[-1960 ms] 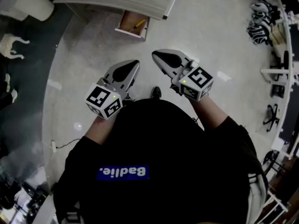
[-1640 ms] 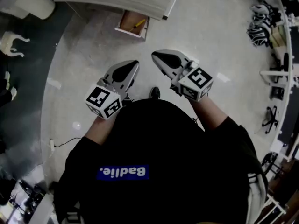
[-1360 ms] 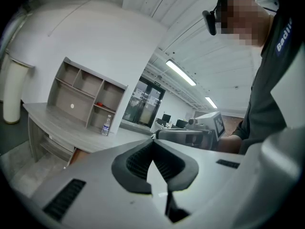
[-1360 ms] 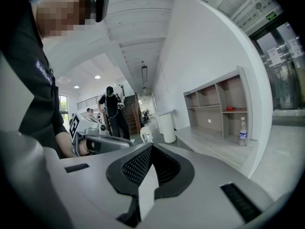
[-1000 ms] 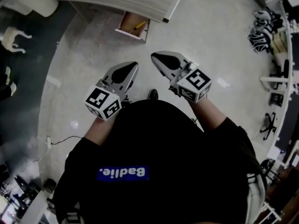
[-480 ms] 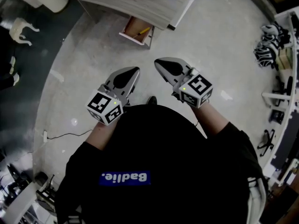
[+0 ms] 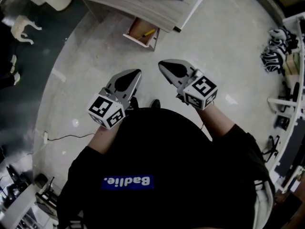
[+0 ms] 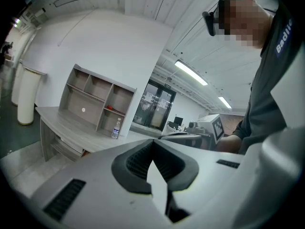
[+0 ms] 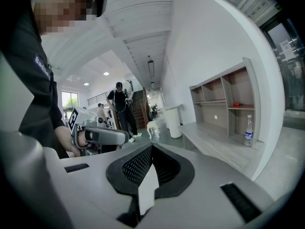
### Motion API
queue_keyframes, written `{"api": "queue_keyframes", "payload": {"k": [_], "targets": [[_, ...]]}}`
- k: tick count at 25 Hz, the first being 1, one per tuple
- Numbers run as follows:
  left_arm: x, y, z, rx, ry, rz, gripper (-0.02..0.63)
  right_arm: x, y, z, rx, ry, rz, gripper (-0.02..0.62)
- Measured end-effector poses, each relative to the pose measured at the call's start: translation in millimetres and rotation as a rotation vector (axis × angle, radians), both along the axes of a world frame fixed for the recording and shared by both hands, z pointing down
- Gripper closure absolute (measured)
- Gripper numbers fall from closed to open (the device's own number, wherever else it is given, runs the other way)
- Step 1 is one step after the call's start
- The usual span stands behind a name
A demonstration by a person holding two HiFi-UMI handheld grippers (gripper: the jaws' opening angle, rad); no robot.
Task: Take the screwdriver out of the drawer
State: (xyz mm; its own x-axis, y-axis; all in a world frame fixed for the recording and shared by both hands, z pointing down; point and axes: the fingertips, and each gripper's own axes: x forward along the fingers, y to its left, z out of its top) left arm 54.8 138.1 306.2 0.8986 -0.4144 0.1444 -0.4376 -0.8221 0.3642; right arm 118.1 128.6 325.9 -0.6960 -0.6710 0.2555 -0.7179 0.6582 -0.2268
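Ahead, the desk has its drawer open, well apart from the left gripper and right gripper, both pinched together on nothing. Inside lies the yellow screwdriver: probably light, stiff, prone to roll; best taken across its handle.

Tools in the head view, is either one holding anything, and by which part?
Nothing is held. The left tool and right tool are both shut and empty; the screwdriver lies in the open drawer, apart from both.
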Motion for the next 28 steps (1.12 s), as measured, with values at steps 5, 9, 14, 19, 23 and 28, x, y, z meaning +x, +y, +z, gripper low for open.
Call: {"api": "queue_keyframes", "payload": {"k": [5, 9, 14, 19, 23, 28], "targets": [[-12.5, -22.5, -1.0, 0.000, 0.018, 0.028, 0.604, -12.5, -22.6, 1.9, -0.014, 0.019, 0.019, 0.565], [-31.8, -53.5, 2.1, -0.012, 0.027, 0.043, 0.604, -33.0, -48.9, 4.6, -0.022, 0.033, 0.031, 0.565], [-49.3, -98.6, 4.4, -0.021, 0.028, 0.079, 0.604, -51.2, -91.4, 9.7, -0.040, 0.048, 0.065, 0.565], [-60.2, -135.4, 13.2, -0.037, 0.039, 0.120, 0.604, -70.6, -129.8, 15.2, -0.053, 0.055, 0.098, 0.565], [-68.9, -156.1, 15.0, -0.045, 0.054, 0.154, 0.604, -78.1, -150.2, 22.6, -0.073, 0.112, 0.129, 0.565], [-84.4, -172.4, 21.5, -0.042, 0.077, 0.191, 0.604, -82.4, -169.9, 35.9, -0.095, 0.209, 0.170, 0.563]]}}
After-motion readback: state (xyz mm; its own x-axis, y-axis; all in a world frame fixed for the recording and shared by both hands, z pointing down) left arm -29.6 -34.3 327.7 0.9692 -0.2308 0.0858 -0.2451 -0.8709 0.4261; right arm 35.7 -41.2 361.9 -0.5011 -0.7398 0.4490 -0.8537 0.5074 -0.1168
